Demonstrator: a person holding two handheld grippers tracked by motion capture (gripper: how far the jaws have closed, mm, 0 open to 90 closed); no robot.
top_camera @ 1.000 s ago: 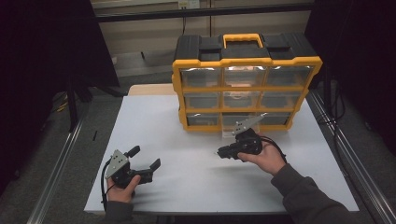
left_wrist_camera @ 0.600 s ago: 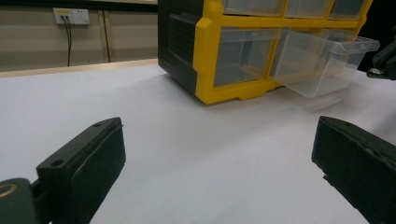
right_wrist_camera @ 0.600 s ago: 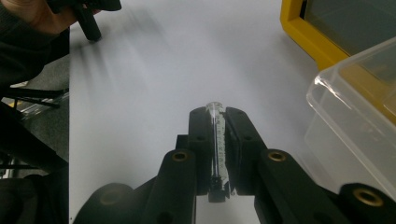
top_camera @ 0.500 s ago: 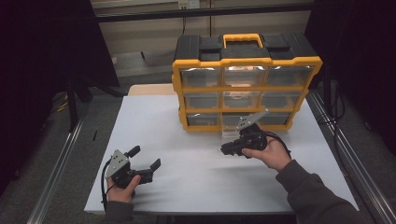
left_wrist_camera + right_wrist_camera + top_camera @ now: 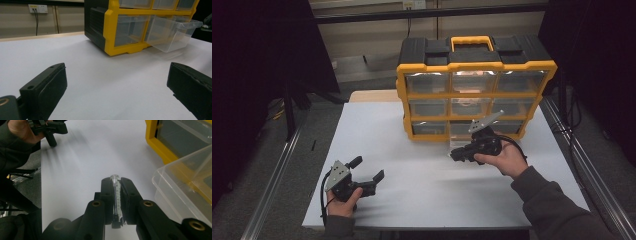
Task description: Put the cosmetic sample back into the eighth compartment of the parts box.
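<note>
While right gripper (image 5: 116, 185) is pinching small clear syringe (image 5: 116, 195) lengthwise between pressed jaws, right hand is lifting it, moving slightly right versus one second ago, nearer to pulled-out clear drawer (image 5: 172, 33) of yellow organizer (image 5: 474, 85). Syringe now hanging over white table (image 5: 412, 165), just near side of drawer. Meaning, by my judgement: drop into drawer is coming next. Left gripper (image 5: 364, 180) resting at near left, jaws spread, holding nothing, staying in place.

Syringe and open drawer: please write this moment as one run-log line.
right tool: shut on syringe | drawer: pulled out | left tool: open, idle
</note>
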